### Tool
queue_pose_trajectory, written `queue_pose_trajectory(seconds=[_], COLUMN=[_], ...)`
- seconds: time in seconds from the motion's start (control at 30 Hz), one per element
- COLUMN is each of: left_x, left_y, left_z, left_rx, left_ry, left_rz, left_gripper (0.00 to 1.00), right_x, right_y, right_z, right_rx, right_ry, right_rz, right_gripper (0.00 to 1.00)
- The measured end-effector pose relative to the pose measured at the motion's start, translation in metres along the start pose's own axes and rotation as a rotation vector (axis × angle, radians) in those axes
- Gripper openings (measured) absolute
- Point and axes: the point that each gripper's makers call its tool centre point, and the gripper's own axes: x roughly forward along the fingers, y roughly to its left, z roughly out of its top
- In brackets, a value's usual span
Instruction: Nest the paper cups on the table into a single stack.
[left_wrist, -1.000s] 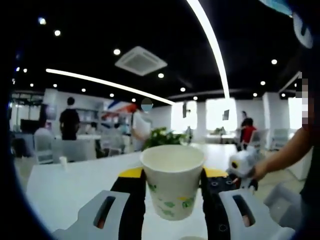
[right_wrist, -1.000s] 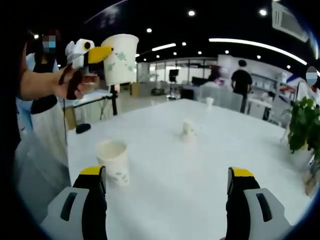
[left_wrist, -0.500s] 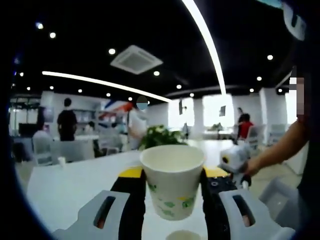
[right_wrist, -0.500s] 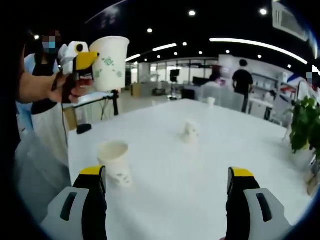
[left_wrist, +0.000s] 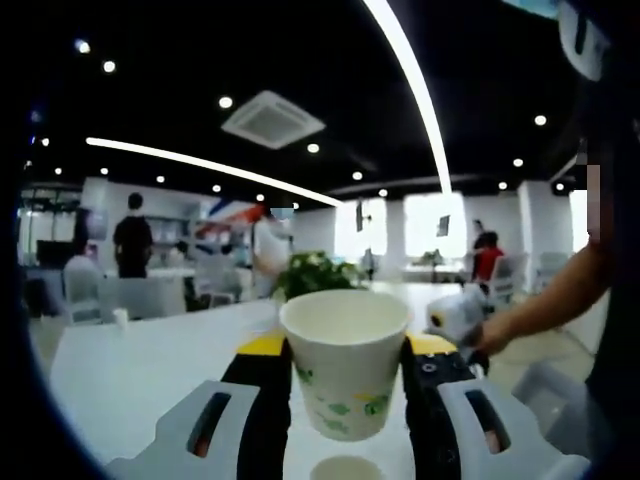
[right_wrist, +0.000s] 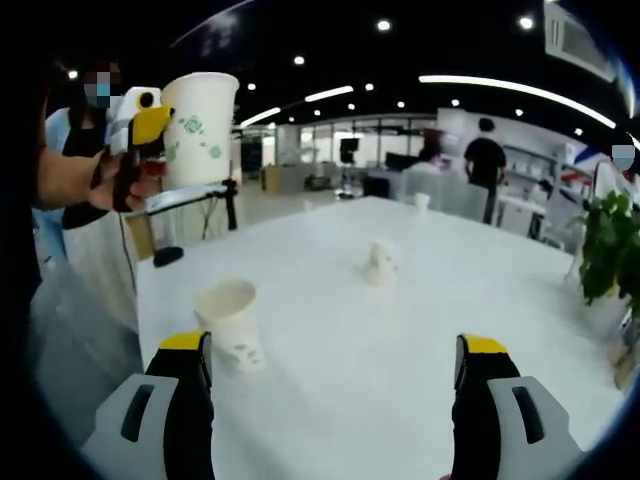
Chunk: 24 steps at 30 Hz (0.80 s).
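My left gripper (left_wrist: 345, 352) is shut on a white paper cup (left_wrist: 345, 385) with green and yellow print, held upright in the air. Just below it, the rim of a second cup (left_wrist: 345, 468) peeks in at the bottom edge. In the right gripper view the left gripper (right_wrist: 160, 122) and its held cup (right_wrist: 200, 115) hang high at the upper left, in a person's hand. My right gripper (right_wrist: 333, 350) stands open over the white table (right_wrist: 480, 290), nothing between its jaws. An upright cup (right_wrist: 230, 325) stands just ahead of its left jaw. Another cup (right_wrist: 380, 262) sits farther back, mid-table.
A potted plant (right_wrist: 605, 250) stands at the table's right edge. A person's body and arm (right_wrist: 70, 180) are at the left, beside the table's near-left edge. Chairs, other tables and people fill the room beyond. A small cup (right_wrist: 420, 202) stands far behind.
In the right gripper view the left gripper and its held cup have drifted left and slightly down. In the left gripper view a cup's rim has come into sight below.
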Motion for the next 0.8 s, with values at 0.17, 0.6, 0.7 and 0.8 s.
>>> queue_pose_trajectory(seconds=[0.17, 0.6, 0.7, 0.8], left_x=[-0.002, -0.004, -0.004, -0.004], left_y=[-0.005, -0.004, -0.004, -0.004], left_z=[0.000, -0.008, -0.012, -0.015], left_rx=[0.010, 0.025, 0.025, 0.028], left_ry=[0.001, -0.005, -0.003, -0.003], left_rz=[-0.011, -0.009, -0.009, -0.012], left_gripper=[0.42, 0.41, 0.41, 0.41], right_x=[0.001, 0.000, 0.000, -0.001], right_y=[0.002, 0.003, 0.004, 0.004], right_z=[0.000, 0.000, -0.001, -0.001], right_rx=[-0.001, -0.002, -0.002, 0.000], right_ry=[0.001, 0.006, 0.009, 0.011], right_rz=[0.003, 0.006, 0.006, 0.006], right_gripper=[1.00, 1.00, 1.00, 1.00])
